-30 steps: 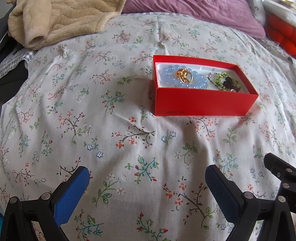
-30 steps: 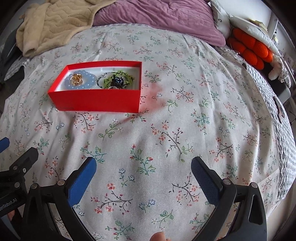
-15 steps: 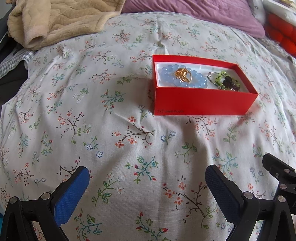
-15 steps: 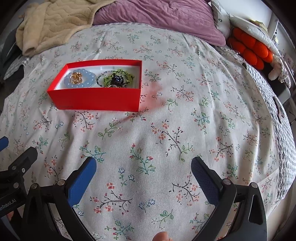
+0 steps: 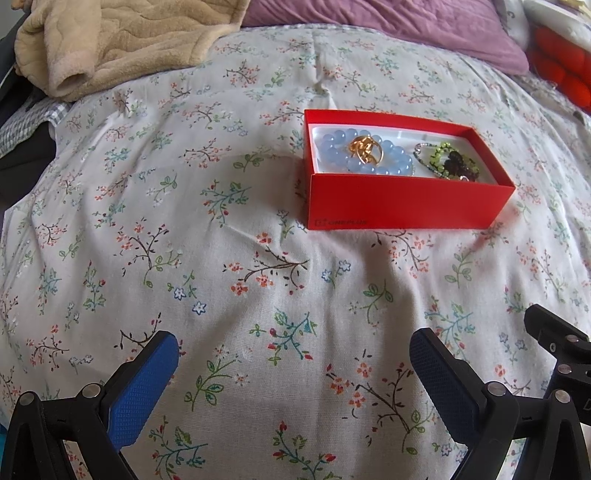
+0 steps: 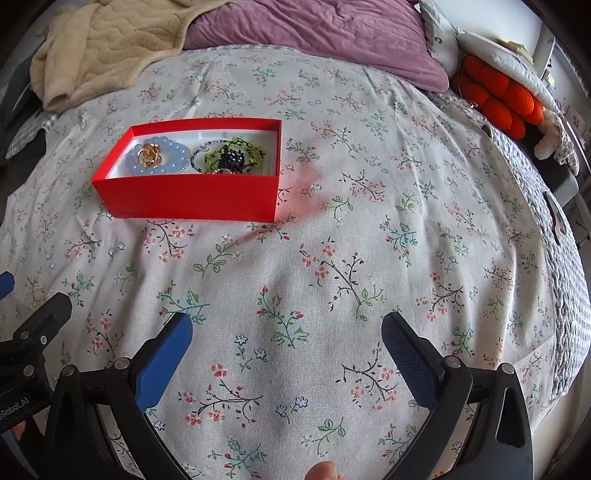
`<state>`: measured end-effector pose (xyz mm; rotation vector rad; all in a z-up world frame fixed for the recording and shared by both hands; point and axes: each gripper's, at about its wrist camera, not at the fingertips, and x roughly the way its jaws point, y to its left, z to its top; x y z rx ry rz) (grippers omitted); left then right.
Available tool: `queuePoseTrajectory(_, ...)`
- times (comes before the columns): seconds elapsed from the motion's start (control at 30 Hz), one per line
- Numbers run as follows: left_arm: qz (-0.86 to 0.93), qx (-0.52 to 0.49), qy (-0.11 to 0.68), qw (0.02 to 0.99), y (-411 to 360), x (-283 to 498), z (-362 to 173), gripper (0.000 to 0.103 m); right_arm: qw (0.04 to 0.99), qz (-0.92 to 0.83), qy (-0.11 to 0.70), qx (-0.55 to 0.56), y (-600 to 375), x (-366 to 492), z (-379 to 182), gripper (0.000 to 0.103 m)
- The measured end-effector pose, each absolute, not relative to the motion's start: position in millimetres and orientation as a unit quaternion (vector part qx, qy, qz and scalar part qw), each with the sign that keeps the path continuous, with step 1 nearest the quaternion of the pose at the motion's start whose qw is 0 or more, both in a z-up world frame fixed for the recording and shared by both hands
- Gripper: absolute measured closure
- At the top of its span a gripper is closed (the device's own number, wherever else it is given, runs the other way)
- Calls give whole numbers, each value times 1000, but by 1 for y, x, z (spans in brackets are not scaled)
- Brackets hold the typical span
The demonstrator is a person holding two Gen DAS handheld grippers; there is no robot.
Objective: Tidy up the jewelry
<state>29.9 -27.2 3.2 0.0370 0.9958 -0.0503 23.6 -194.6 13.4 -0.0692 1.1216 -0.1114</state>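
A red box (image 5: 406, 206) sits on the floral bedspread; it also shows in the right wrist view (image 6: 192, 197). Inside lie a light blue bead bracelet (image 5: 391, 166) with a gold ring piece (image 5: 364, 149) on it, and a green bead bracelet (image 5: 441, 153) around dark beads (image 5: 458, 162). The same pieces show in the right wrist view: blue bracelet (image 6: 173, 164), gold piece (image 6: 149, 155), green bracelet (image 6: 240, 147). My left gripper (image 5: 291, 354) is open and empty, well short of the box. My right gripper (image 6: 288, 336) is open and empty, nearer than the box and to its right.
A beige blanket (image 5: 110, 40) lies at the back left and a purple pillow (image 6: 314, 33) at the back. An orange cushion (image 6: 502, 99) sits at the far right by the bed's edge. Part of my right gripper's frame (image 5: 557, 343) shows at the left view's right edge.
The box has slid slightly in both views as the grippers shifted a little. Nothing was taken hold of or let go.
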Motion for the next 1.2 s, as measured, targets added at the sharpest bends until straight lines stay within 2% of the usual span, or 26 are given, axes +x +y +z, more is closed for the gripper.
queuePoseTrajectory(1.2, -12, 25, 493, 870, -28, 43, -17, 1, 839, -71, 539, -28, -200, 28, 4, 0)
